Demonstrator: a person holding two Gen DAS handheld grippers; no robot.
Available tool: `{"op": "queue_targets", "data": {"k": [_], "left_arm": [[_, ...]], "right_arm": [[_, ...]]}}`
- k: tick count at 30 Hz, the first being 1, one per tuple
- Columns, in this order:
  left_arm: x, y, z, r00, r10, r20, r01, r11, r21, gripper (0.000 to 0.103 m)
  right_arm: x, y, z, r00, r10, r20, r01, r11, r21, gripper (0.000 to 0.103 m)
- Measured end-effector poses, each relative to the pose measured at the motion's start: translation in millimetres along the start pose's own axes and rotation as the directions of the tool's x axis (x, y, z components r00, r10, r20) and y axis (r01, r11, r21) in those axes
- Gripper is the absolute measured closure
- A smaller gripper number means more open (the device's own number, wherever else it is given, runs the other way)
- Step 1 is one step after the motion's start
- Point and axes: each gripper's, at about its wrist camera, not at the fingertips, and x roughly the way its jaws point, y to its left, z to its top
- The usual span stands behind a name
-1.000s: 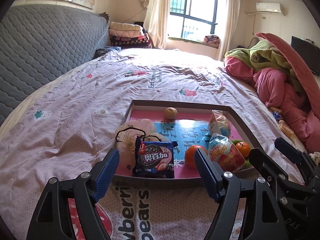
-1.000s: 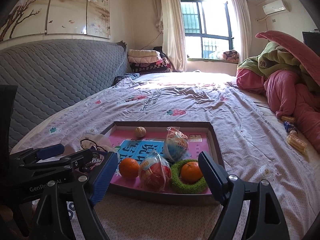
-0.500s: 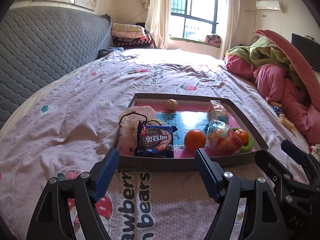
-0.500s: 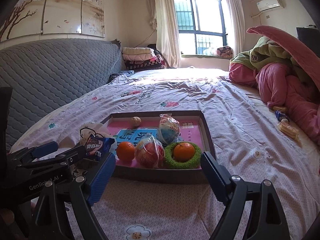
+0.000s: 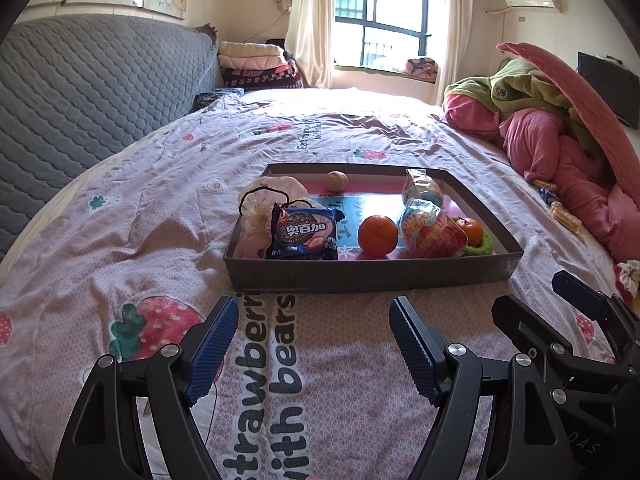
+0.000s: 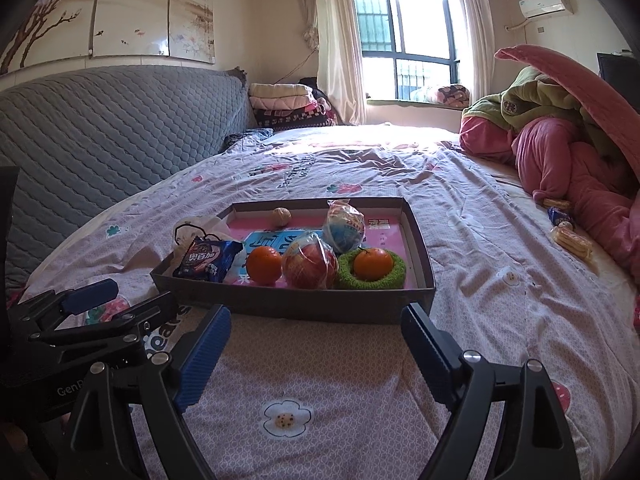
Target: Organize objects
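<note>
The bedsheet (image 5: 168,240) before me reads "strawberri… with bears", part cut off by my left hand-held gripper (image 5: 314,344). The shallow box (image 5: 372,272) lies on the bed, long axis across both views, near wall just past both spread, empty grippers. My right hand-held gripper (image 6: 316,354) bears "GenR…". The blue biscuit packet (image 5: 305,234) carries Chinese characters; wrapped snacks' (image 6: 310,266) print is unreadable.

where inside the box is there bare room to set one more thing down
Inside the shallow dark cardboard tray, the far right corner is bare, behind the green ring holding an orange and right of the blue wrapped ball. A smaller gap lies beside the walnut. The near row is crowded.
</note>
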Motion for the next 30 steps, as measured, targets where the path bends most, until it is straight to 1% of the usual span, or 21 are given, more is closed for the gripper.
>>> {"op": "queue_targets", "data": {"k": [3,11,24,30], "left_arm": [[1,1,-7,1.0,-0.005,-0.029,0.005,1.0,-0.008,0.024],[0,0,-19,0.998,0.005,-0.062,-0.005,1.0,-0.006,0.024],[11,9,-30,0.99,0.068,-0.12,-0.072,0.997,-0.029,0.024],[15,9,-32,0.988,0.067,-0.138,-0.072,0.997,-0.03,0.024]], "right_arm": [[0,0,-6,1.0,-0.009,-0.024,0.009,1.0,-0.007,0.017],[0,-4,-16,0.998,-0.023,-0.064,0.023,1.0,0.004,0.017],[3,3,-29,0.993,-0.029,-0.115,0.028,1.0,-0.01,0.017],[10,4,-34,0.989,-0.045,-0.144,0.041,0.999,-0.027,0.017]]}}
